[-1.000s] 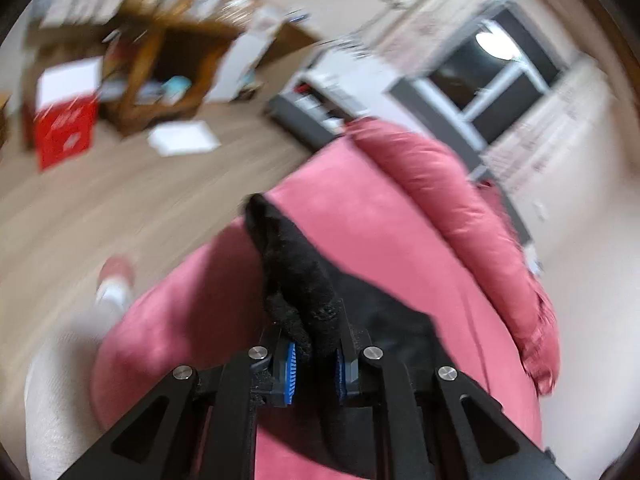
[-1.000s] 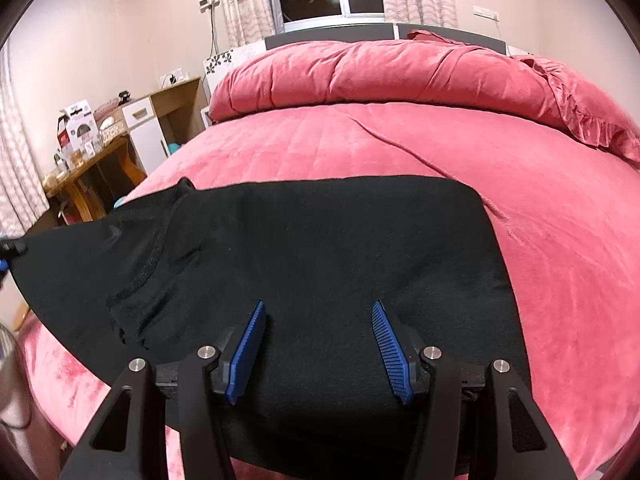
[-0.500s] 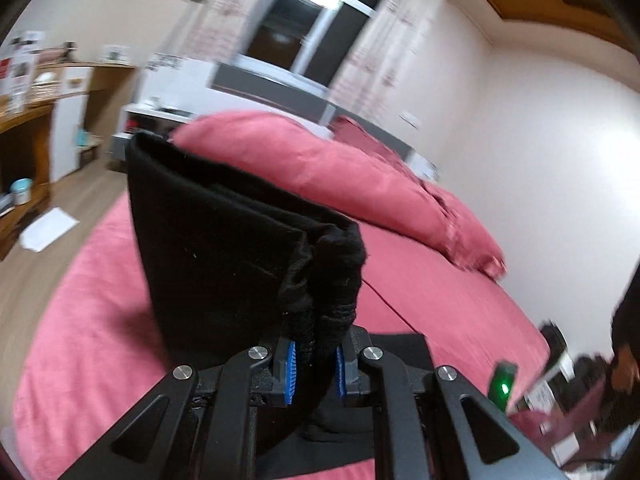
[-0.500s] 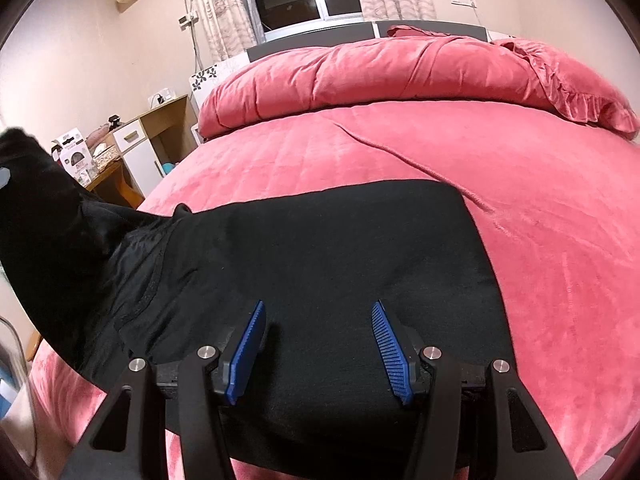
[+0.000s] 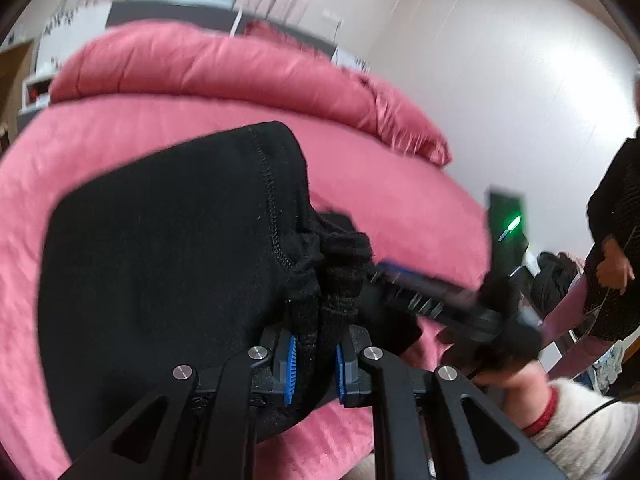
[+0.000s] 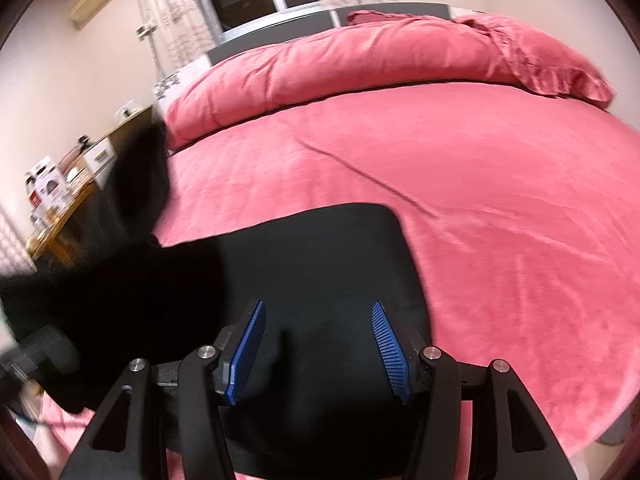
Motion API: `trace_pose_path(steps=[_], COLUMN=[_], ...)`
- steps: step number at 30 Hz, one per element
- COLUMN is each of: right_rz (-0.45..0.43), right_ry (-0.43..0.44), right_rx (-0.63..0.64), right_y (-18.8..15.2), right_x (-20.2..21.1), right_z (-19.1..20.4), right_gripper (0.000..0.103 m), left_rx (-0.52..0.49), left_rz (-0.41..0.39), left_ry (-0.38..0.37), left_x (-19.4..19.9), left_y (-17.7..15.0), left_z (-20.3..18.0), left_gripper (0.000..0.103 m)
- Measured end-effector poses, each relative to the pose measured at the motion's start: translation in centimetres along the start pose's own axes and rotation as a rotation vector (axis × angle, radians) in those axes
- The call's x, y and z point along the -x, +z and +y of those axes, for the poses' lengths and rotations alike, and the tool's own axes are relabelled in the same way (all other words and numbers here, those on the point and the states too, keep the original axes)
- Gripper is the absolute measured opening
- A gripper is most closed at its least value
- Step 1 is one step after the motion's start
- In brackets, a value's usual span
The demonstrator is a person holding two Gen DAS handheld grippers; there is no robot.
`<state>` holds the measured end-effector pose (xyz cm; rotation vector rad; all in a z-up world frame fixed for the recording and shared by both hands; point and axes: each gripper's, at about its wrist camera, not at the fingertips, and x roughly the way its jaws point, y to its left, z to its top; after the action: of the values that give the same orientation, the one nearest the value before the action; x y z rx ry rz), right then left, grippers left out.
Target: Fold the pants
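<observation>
The black pants (image 6: 312, 264) lie on the pink bed (image 6: 500, 184). My left gripper (image 5: 314, 364) is shut on a bunched end of the pants (image 5: 168, 264) and holds it lifted over the rest of the cloth. In the right wrist view that lifted end shows as a blurred black fold (image 6: 132, 184) at the left. My right gripper (image 6: 318, 348) is open and empty, its blue pads just above the pants near the front edge. It also shows in the left wrist view (image 5: 440, 300), blurred, to the right of the held cloth.
A rolled pink duvet (image 6: 360, 60) and a pillow (image 6: 540, 52) lie at the head of the bed. A wooden desk (image 6: 64, 216) with boxes stands left of the bed. A person in dark clothes (image 5: 616, 216) stands at the right.
My left gripper has swung the held end of the pants up and across to the right, over the spread cloth. The right gripper stays open in about the same place.
</observation>
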<state>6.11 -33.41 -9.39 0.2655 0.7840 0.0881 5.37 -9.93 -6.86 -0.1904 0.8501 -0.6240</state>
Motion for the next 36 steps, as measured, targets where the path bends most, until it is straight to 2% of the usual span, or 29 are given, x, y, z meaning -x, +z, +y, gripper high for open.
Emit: trace_pose_path(steps=[6, 8, 10, 14, 17, 20, 25, 29, 33, 36], right_rz=[0.002, 0.003, 0.001, -0.005, -0.016, -0.024, -0.001, 0.053, 0.119, 0.12], right_ry=[0.006, 0.019, 0.031, 0.039, 0.059, 0.1, 0.193, 0.266, 0.284, 0.301], right_rx=[-0.039, -0.046, -0.049, -0.041, -0.047, -0.073, -0.084, -0.11, -0.155, -0.15], right_y=[0.4, 0.4, 0.5, 0.6, 0.7, 1.0, 0.6, -0.1, -1.2, -1.6], right_x=[0.2, 0.2, 0.2, 0.5, 0.9, 1.1, 1.0, -0.2, -2.0, -2.3], right_z=[-0.9, -0.9, -0.7, -0.1, 0.1, 0.1, 0.8, 1.4, 1.2, 1.6], right_gripper=[0.056, 0.056, 0.056, 0.056, 0.056, 0.057, 0.057, 0.057, 0.057, 0.059], left_rx=[-0.04, -0.033, -0.022, -0.04, -0.065, -0.04, 0.076, 0.169, 0.266, 0.328], left_rz=[0.084, 0.103, 0.11, 0.105, 0.08, 0.029, -0.072, -0.139, -0.169, -0.182], left_ry=[0.032, 0.036, -0.003, -0.134, -0.148, -0.129, -0.027, 0.14, 0.269, 0.354], left_x=[-3.4, -3.4, -3.1, -0.9, 0.6, 2.0, 4.1, 6.6, 8.0, 8.6], left_y=[-0.8, -1.5, -1.6, -2.9, -3.3, -3.3, -2.7, -3.3, -4.8, -6.1], left_z=[-0.6, -0.3, -0.7, -1.9, -2.4, -1.4, 2.3, 6.7, 10.6, 12.7], left_gripper=[0.016, 0.021, 0.033, 0.036, 0.036, 0.036, 0.036, 0.036, 0.036, 0.036])
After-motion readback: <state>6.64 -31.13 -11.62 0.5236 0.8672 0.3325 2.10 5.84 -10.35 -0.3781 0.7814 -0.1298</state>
